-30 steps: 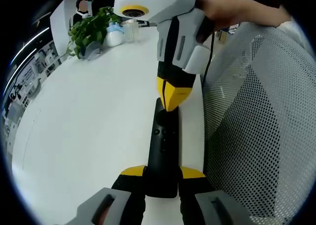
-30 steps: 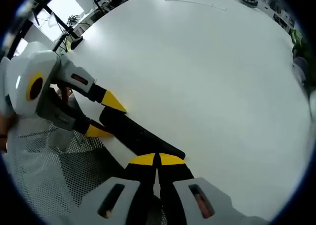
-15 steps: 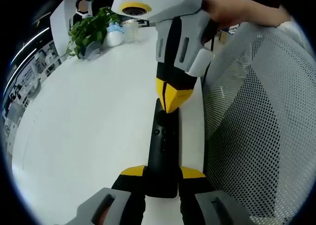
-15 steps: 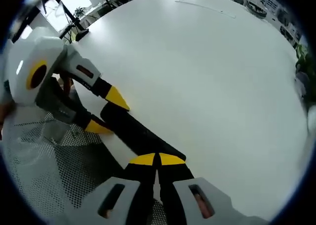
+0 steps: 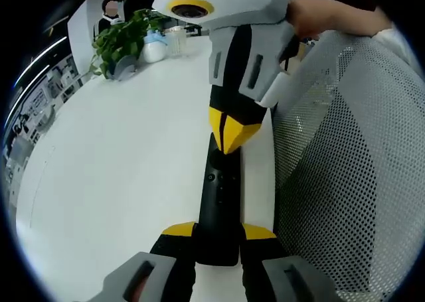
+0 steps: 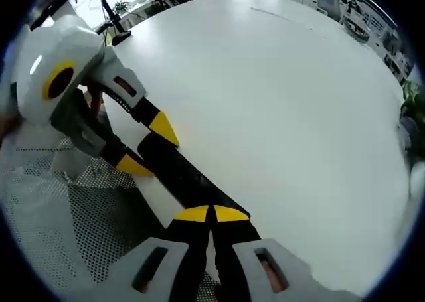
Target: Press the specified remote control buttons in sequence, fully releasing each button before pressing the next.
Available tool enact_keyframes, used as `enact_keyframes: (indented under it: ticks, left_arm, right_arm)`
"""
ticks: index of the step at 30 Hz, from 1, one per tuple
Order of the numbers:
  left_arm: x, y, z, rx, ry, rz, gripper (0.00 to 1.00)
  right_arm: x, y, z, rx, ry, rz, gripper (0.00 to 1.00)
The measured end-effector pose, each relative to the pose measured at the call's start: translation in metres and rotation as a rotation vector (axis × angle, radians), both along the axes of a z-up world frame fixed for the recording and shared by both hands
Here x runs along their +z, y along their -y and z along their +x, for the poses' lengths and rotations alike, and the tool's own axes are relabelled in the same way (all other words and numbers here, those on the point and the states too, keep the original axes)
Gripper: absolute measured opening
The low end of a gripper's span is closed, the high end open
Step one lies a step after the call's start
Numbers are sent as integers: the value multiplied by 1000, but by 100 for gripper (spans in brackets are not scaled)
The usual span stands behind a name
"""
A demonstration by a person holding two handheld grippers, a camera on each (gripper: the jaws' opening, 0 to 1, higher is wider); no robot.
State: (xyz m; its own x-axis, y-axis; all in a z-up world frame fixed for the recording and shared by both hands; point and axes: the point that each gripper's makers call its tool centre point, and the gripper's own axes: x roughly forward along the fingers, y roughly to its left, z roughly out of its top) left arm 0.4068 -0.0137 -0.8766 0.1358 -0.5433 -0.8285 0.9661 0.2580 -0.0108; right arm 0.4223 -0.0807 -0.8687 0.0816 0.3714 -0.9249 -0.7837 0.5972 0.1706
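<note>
One black remote control (image 5: 220,202) between the left gripper's (image 5: 219,232) jaws; two grippers, the right gripper (image 5: 232,133) at the remote's far end; one white table (image 5: 119,162); one mesh chair (image 5: 352,182); one potted plant (image 5: 121,40) and two bottles (image 5: 154,48) far beyond the tongs.

An office — big white meeting table (image 5: 119,156), mesh chair (image 5: 352,162), potted plant (image 5: 123,40)

Slim black remote control (image 5: 218,202) lies flat along the white table's edge.

Bright even light, soft shadows, fisheye-warped edges, blurred rim
</note>
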Motion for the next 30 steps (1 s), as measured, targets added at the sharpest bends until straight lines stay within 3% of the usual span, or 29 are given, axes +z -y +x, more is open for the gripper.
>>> enact_keyframes:
  ticks: [12,30]
  left_arm:
    - [0,1,0,-10,0,10,25]
    - [0,1,0,-7,1,5,25]
  right_arm:
    - [0,0,0,-28,-20,20,0]
    - [1,-2,-1,36,6,-21,0]
